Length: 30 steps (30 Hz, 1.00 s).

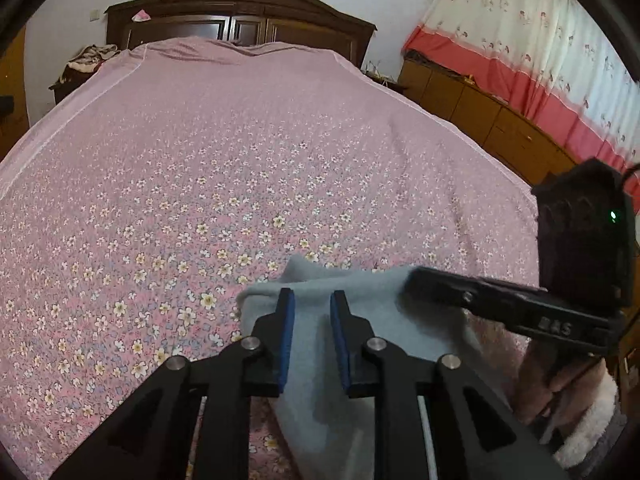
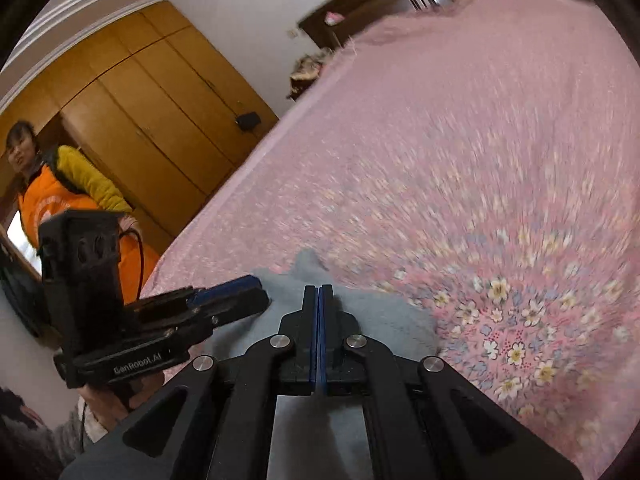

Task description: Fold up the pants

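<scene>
Ideally, left tool (image 1: 311, 300) unclenched astride pants (image 1: 372, 300), right tool (image 2: 319, 292) clenched at 3 o'clock, should lay fabric flat on bed (image 1: 200, 160).

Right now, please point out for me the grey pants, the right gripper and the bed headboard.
grey pants (image 1: 372, 304): left wrist view, bare cloth between the two grippers.
right gripper (image 2: 319, 289): right wrist view, tips of its closed fingers.
bed headboard (image 1: 248, 8): left wrist view, dark wooden top panel.

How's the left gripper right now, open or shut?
Open. The left gripper shows a clear gap between its blue pads, with the grey-blue pants lying under and between them, not pinched.
</scene>
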### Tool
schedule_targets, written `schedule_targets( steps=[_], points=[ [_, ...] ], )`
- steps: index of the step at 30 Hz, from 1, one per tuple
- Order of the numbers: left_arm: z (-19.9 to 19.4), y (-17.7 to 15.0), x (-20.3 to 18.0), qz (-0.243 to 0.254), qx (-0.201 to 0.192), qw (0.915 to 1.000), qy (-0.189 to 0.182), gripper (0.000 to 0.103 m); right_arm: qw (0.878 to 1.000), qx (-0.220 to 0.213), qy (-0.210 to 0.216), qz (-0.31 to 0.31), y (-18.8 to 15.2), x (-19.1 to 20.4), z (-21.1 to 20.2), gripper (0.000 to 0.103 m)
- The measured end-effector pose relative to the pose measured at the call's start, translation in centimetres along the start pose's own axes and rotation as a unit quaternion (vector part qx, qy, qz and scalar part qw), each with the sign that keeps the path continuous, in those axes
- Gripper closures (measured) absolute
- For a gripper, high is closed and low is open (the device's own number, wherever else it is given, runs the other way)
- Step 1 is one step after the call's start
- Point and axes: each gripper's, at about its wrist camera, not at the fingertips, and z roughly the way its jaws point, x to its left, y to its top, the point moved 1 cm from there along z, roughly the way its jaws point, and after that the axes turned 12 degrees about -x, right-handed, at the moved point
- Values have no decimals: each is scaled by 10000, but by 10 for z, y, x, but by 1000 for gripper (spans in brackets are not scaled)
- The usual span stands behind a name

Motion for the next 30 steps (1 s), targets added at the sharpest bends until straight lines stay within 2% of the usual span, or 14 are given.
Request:
schedule_targets(
  steps=[3, 5, 8, 10, 11, 12, 13, 15, 18, 20, 22, 25, 28, 30],
  points=[
    [20, -13, 9, -111, 294, 9995, 66, 83, 9998, 22, 38, 217, -8, -15, 6, 103],
    [27, -21, 9, -21, 217, 9997, 99, 83, 9998, -11, 2, 175, -4, -10, 3, 103],
    [21, -14, 4, 134, 71, 9998, 88, 80, 9997, -39, -167, -149, 4, 8, -10, 99],
    [10, -8, 2, 63, -68, 9999, 63, 75, 9994, -61, -154, -302, 9, 22, -21, 81],
    [2, -5, 1, 37, -183, 9998, 70, 71, 9991, -101, -153, -376, 13, 31, -28, 60],
    [-5, -5, -1, 68, -263, 9996, 92, 64, 9987, -178, -161, -449, 17, 38, -36, 46],
    [-13, -2, -4, 130, -329, 9992, 163, 58, 9981, -265, -172, -528, 21, 46, -42, 43],
    [-32, 3, -11, 287, -494, 9978, 325, 35, 9958, -444, -220, -765, 26, 64, -63, 39],
    [-61, 9, -19, 370, -749, 9957, 401, 14, 9924, -589, -300, -1039, 28, 88, -86, 16],
    [-77, 12, -28, 423, -933, 9937, 446, 8, 9894, -672, -426, -1217, 27, 99, -97, 9],
    [-91, 18, -31, 423, -1051, 9924, 478, 3, 9880, -602, -713, -1228, 17, 99, -107, 9],
    [-97, 15, -30, 279, -782, 9960, 329, 0, 9949, -348, -617, -718, 2, 80, -102, 9],
    [-84, -8, -23, -128, -58, 9999, -63, 0, 9972, -38, -695, -257, -24, 50, -97, 9],
    [-68, -30, -16, -462, 478, 9970, -404, 6, 9969, 253, -739, 115, -44, 25, -87, 9]
  ],
)
